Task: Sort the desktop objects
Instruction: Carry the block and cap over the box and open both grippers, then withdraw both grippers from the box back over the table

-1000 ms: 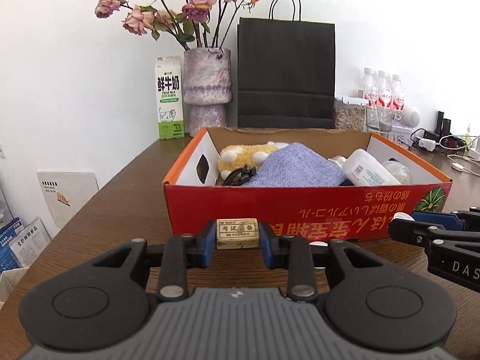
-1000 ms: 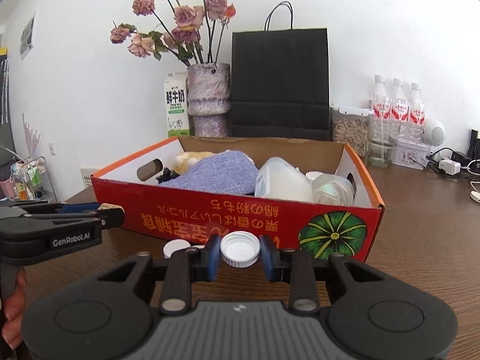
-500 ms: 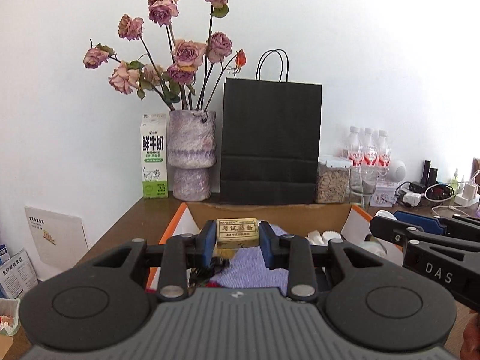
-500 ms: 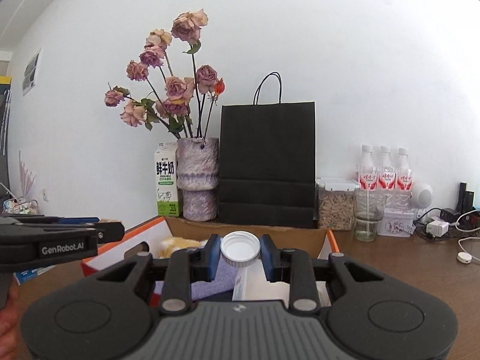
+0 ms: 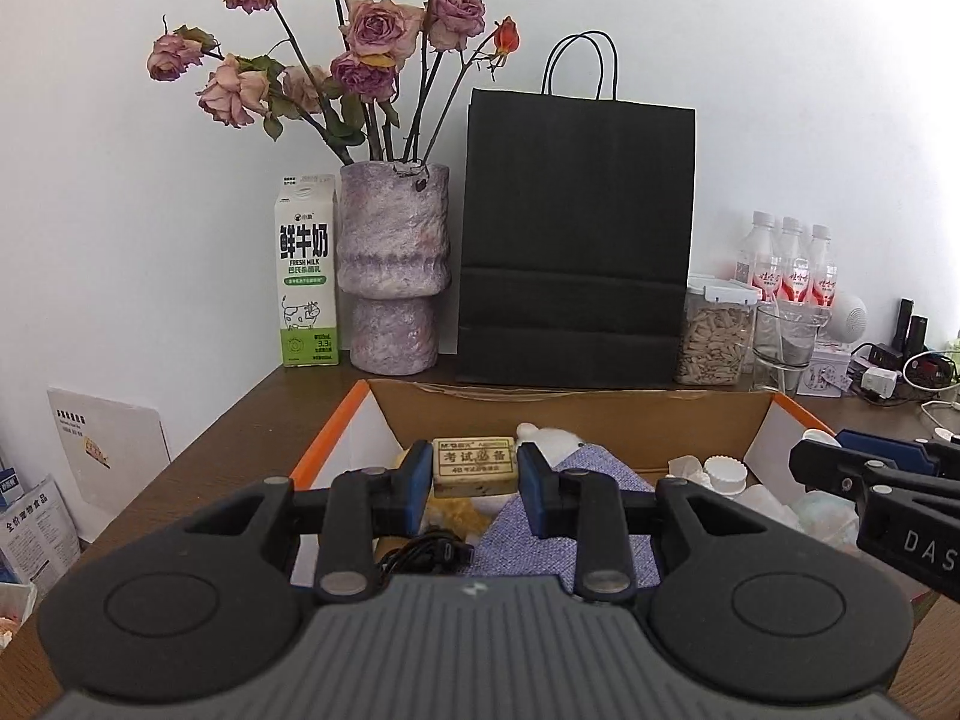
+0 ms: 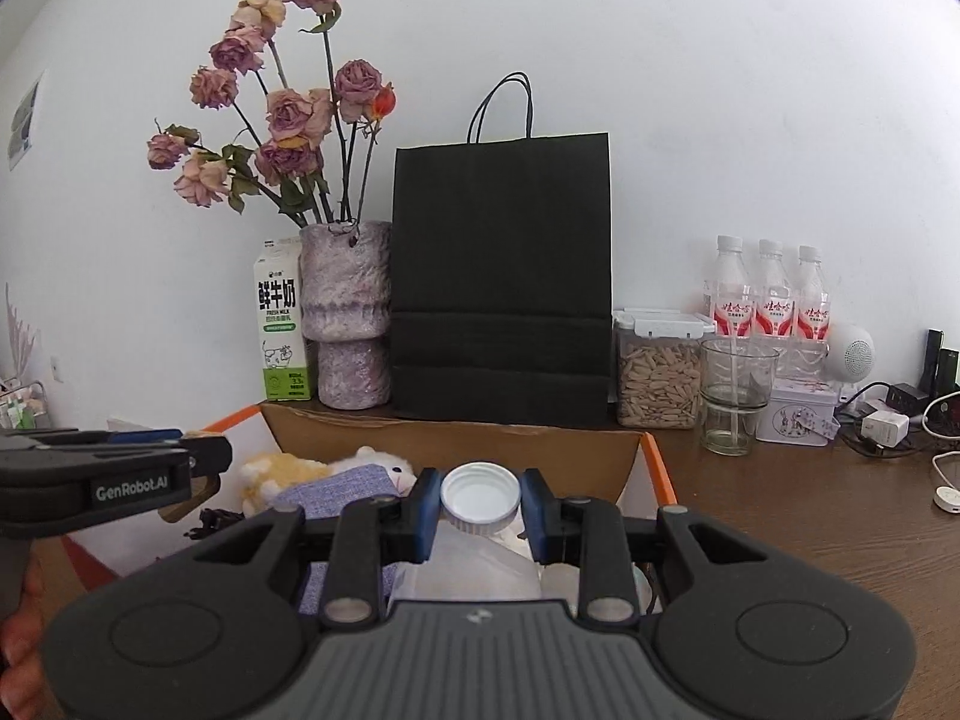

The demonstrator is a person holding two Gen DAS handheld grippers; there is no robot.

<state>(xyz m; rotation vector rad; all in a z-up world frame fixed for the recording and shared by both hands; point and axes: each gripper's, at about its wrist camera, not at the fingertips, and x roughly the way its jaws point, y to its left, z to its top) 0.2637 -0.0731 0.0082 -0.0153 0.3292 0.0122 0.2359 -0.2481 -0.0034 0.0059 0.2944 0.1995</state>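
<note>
worn eraser (image 5: pixel 474 465), white cap (image 6: pixel 480 495), above box (image 5: pixel 606 414)

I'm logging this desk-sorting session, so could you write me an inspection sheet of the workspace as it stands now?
Surface: brown wooden desk, against a white wall.
Job's things: open cardboard box holding a plush toy, blue cloth, white caps; eraser and bottle cap held above it.
Clutter: milk carton, vase of roses, black paper bag, seed jar, glass, three bottles, tin.
Grippers: left gripper shut on the eraser; right gripper shut on the bottle cap.
Cables: chargers and cords at the desk's right end.
Surroundings: papers beside the desk.
</note>
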